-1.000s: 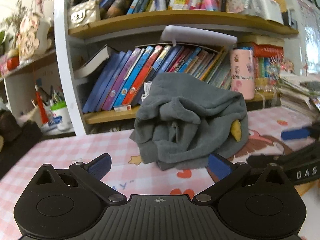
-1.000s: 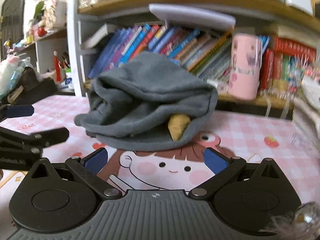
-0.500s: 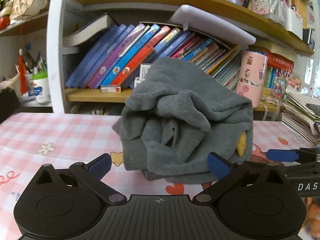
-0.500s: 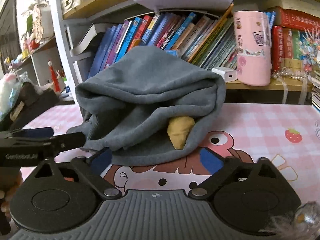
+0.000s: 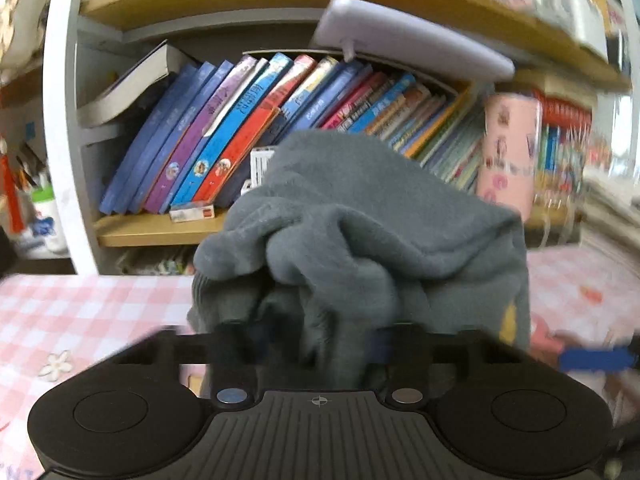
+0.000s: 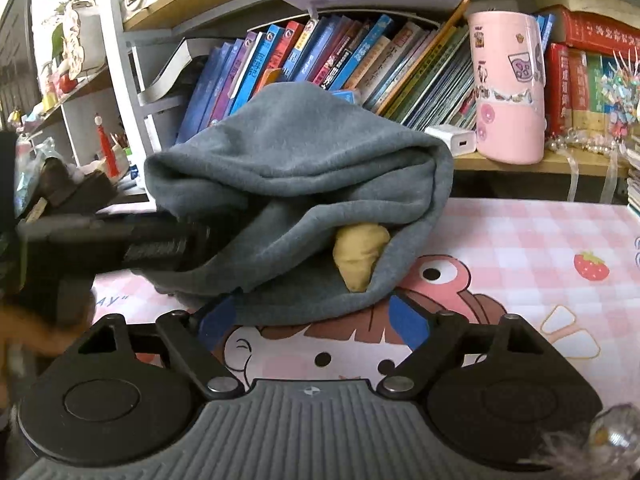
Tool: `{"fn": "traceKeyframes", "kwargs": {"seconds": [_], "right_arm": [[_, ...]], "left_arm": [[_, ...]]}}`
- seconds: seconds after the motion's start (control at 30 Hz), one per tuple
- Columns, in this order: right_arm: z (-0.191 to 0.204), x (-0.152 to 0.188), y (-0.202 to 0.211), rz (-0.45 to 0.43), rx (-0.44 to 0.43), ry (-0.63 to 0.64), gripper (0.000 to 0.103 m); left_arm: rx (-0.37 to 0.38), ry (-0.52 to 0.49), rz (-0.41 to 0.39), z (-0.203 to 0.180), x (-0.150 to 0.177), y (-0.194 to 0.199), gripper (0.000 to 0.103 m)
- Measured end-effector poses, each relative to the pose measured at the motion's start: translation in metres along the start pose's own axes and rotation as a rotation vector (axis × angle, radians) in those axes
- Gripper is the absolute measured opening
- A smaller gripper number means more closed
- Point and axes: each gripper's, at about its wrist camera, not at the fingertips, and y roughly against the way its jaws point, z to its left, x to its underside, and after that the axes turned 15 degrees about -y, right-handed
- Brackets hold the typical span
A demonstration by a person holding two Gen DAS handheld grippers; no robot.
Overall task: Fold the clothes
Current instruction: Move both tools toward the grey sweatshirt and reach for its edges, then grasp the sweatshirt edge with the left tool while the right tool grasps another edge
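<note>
Folding has not begun: grey sweatshirt sits crumpled on the pink checked worktop. Left gripper fingers are closing on cloth at its 9 o'clock side (blurred); right gripper fingers, narrowing but wide, flank its 6 o'clock hem.

bookshelf: crowded, wooden boards | table: pink checked cover | light: daylight
</note>
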Motion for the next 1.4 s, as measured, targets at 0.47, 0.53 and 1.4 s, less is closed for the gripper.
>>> {"fn": "traceKeyframes", "kwargs": {"seconds": [0.47, 0.53, 1.4], "right_arm": [[-0.001, 0.001, -0.002, 0.03, 0.0, -0.002, 0.084], [-0.001, 0.001, -0.003, 0.032, 0.001, -0.004, 0.084], [0.003, 0.002, 0.005, 0.001, -0.009, 0.017, 0.084]], "left_arm": [[-0.423, 0.163, 0.059, 0.15, 0.004, 0.061, 0.042], [-0.41, 0.083, 0.09, 0.137, 0.012, 0.065, 0.06], [0.124, -0.355, 0.128, -0.017, 0.017, 0.009, 0.009]]}}
